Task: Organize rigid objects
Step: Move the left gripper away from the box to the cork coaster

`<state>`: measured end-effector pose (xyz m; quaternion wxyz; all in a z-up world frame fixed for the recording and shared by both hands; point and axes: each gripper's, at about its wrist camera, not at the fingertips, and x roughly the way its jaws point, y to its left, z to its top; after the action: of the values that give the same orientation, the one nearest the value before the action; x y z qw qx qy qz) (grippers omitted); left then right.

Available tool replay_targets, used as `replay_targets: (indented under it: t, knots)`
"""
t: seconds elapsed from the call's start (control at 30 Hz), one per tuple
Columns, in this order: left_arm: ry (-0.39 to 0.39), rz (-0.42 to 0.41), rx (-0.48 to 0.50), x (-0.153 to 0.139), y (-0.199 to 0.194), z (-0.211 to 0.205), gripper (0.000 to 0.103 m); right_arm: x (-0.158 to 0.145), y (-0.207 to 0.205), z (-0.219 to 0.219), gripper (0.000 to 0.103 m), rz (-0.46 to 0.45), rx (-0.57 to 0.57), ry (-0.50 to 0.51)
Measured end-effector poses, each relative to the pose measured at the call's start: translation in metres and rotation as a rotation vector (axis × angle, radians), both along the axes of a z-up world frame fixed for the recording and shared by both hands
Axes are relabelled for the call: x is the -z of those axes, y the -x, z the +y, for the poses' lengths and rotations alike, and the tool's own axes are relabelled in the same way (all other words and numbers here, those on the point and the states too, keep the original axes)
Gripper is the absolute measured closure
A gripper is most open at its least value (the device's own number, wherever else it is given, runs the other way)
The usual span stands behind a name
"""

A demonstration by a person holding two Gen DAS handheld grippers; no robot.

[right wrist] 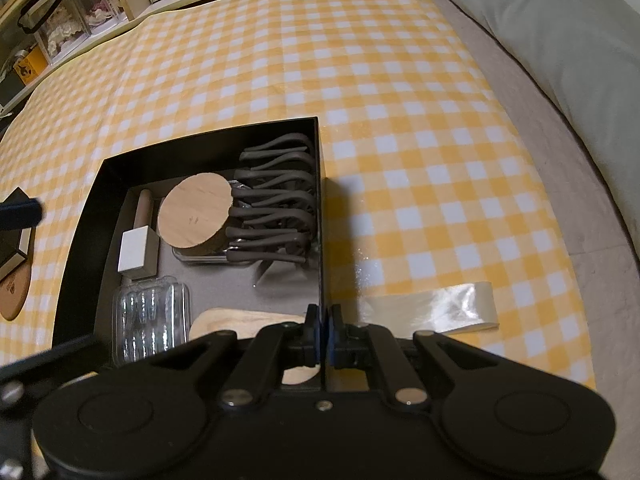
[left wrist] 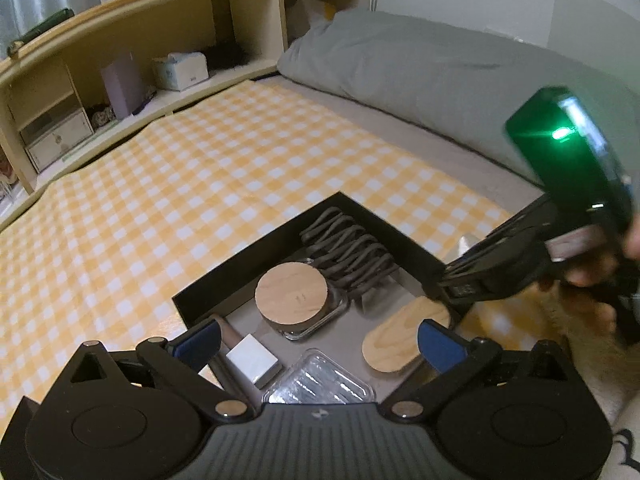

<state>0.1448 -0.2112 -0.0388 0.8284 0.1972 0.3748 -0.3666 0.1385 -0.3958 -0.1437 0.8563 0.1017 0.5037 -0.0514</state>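
Observation:
A black box (left wrist: 256, 248) (right wrist: 100, 208) lies on the yellow checked cloth. Inside it are a bundle of dark brown hooks (left wrist: 348, 248) (right wrist: 276, 208), a glass jar with a round wooden lid (left wrist: 292, 294) (right wrist: 196, 210), a white block on a wooden handle (left wrist: 252, 362) (right wrist: 134, 250), a clear plastic case (left wrist: 320, 384) (right wrist: 150, 320) and an oval wooden board (left wrist: 400, 334) (right wrist: 232, 322). My left gripper (left wrist: 320, 340) hangs open above the box's near side with nothing between its blue pads. My right gripper (right wrist: 323, 332) (left wrist: 440, 280) is shut on the box's right wall.
A grey pillow (left wrist: 420, 72) (right wrist: 560, 20) lies at the right. A wooden headboard shelf (left wrist: 160, 40) with boxes runs along the back. A glossy strip of tape (right wrist: 432, 308) lies on the checked cloth (left wrist: 180, 160) right of the box. A round wooden piece (right wrist: 14, 292) sits at its left.

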Motion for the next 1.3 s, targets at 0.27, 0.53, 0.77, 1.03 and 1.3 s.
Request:
replay_targets:
  t: [0.27, 0.53, 0.77, 1.03, 1.3]
  knots:
    - [0.027, -0.027, -0.073, -0.028, 0.014, 0.036, 0.000, 0.000, 0.000, 0.001, 0.098, 0.000, 0.000, 0.001]
    - [0.067, -0.013, -0.243, -0.041, -0.002, 0.097, 0.000, 0.000, 0.000, 0.000, 0.099, 0.001, -0.001, 0.005]
    - [0.076, 0.027, -0.495, -0.030, -0.035, 0.168, 0.000, 0.000, 0.000, -0.001, 0.099, 0.002, -0.001, 0.005]
    - [0.068, 0.229, -0.804, 0.023, -0.064, 0.241, 0.000, 0.002, 0.000, -0.001, 0.099, 0.009, -0.007, 0.016]
    - [0.065, 0.360, -0.911, 0.070, -0.078, 0.255, 0.000, 0.003, -0.001, 0.002, 0.099, 0.017, -0.011, 0.026]
